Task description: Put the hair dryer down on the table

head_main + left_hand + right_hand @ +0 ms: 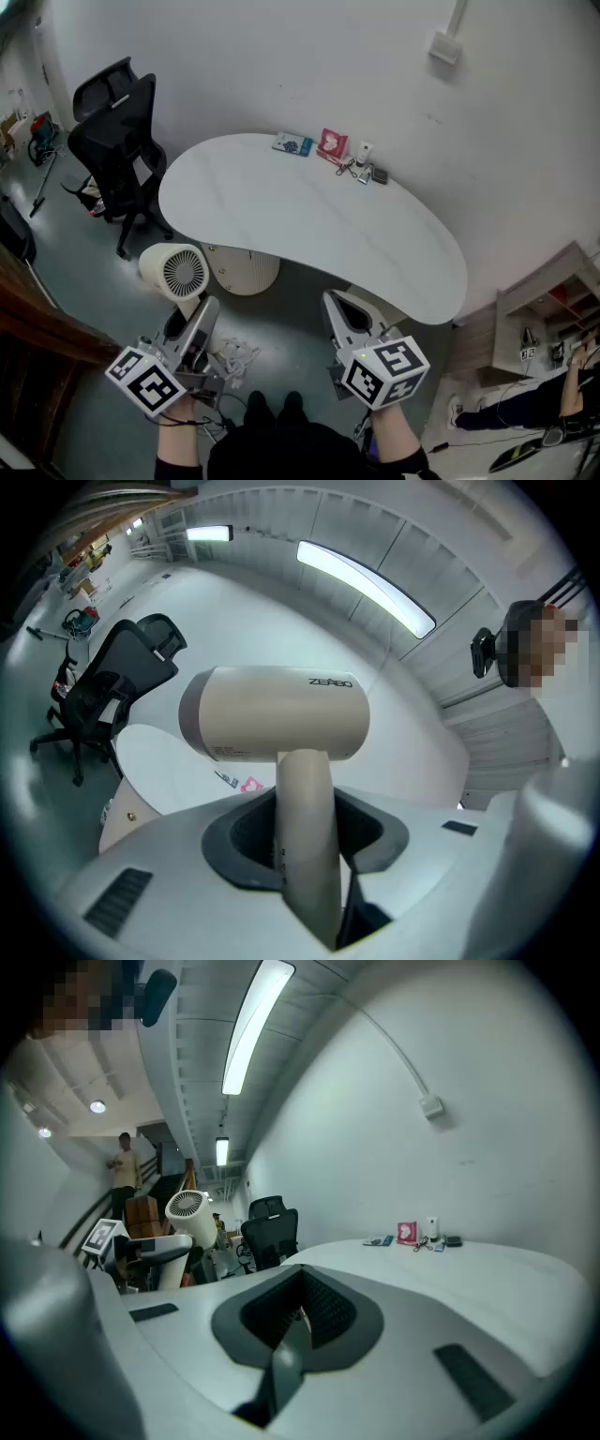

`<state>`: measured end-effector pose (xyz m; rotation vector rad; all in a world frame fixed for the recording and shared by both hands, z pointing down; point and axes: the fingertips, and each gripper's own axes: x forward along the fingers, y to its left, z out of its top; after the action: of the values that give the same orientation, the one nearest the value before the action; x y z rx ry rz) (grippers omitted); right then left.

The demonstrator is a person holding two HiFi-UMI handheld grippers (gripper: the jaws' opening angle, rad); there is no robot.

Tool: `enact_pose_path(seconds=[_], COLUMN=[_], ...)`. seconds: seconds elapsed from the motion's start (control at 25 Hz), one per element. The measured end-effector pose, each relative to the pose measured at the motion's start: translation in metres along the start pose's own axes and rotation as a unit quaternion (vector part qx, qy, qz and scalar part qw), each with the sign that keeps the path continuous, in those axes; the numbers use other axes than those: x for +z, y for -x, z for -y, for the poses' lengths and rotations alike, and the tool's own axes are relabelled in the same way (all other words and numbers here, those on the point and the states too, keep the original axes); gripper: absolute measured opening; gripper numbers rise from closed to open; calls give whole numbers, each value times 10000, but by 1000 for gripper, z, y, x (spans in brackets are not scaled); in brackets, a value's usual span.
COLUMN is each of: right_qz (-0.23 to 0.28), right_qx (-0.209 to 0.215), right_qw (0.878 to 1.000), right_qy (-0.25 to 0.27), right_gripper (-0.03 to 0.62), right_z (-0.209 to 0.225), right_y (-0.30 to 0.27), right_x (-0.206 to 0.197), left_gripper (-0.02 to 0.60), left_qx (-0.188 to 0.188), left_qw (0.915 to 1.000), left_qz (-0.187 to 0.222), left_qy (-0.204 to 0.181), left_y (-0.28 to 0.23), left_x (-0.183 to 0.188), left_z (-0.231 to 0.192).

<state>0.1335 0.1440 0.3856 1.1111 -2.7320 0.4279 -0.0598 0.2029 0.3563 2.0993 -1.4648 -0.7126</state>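
White table [309, 225] beyond; beige hair dryer [281, 714], handle down.

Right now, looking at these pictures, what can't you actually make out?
- The small items at the table's far edge: too small in the head view to identify.
- The hair dryer's lower handle end: left gripper view, hidden by the left gripper's jaws closed on it.
- Fine print under its barrel: left gripper view, too small to read.
- Table's base: head view, mostly hidden beneath the top.
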Motion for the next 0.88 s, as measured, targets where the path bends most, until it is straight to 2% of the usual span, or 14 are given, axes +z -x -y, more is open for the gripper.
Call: enact_pose_path(seconds=[0.52,0.88], right_qz=[-40,-29], right_qx=[30,106], right_qw=[10000,9998], right_qy=[71,-153], right_gripper=[2,2], right_z=[-11,-18], right_y=[-9,-21], right_x=[-3,-7], left_gripper=[149,147], left_qx=[142,176], left_qw=[9999,9998], left_qz=[18,25], left_qy=[20,45], left_y=[15,23], left_x=[2,11], left_z=[-15,-32])
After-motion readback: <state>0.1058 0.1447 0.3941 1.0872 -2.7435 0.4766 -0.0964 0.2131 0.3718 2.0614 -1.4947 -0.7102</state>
